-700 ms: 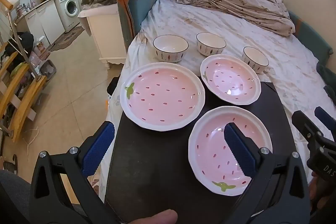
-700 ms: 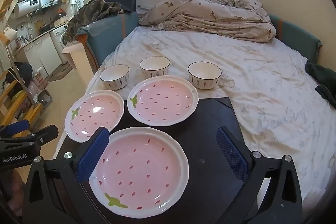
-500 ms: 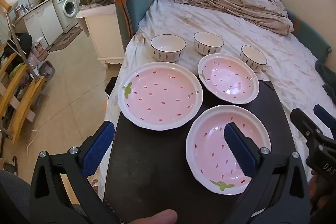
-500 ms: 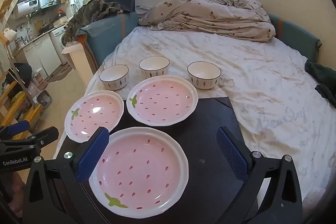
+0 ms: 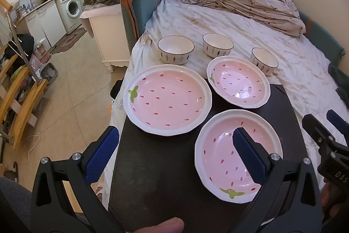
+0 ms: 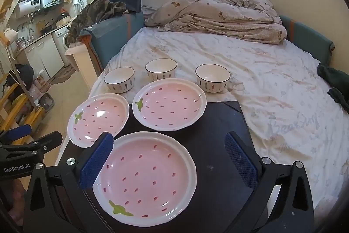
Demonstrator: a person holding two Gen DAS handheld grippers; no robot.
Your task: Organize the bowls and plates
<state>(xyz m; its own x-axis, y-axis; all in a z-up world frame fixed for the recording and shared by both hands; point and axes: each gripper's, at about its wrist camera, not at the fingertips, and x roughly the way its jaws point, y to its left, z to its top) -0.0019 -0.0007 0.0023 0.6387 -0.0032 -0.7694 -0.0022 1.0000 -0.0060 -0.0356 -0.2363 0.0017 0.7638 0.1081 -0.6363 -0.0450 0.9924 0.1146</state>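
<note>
left gripper [image 5: 174, 150] – jaws spread wide, nothing between the pads, hovering over the near edge of the dark board [image 5: 165, 171].
right gripper [image 6: 168, 158] – likewise spread wide and empty, hanging above the nearest plate.
progress – judged as barely begun: nothing stacked, nothing nested, every piece lies singly; all the gathering is left to do.
plates, count three, pink with strawberry seeds, white rims, all on the board:
- near plate [image 6: 146, 180], at 6 o'clock in the right wrist view, under the right gripper.
- left plate [image 6: 98, 119], at 10 o'clock from it, overhanging the board's left edge.
- far plate [image 6: 170, 104], at 12 o'clock, its rim just beside the left plate's.
bowls, count three, white with dark rims, in a row on the bed sheet [image 6: 261, 84] beyond the board:
- left bowl [image 6: 119, 79], middle bowl [image 6: 161, 68], right bowl [image 6: 212, 78] – all upright, apart from one another.
</note>
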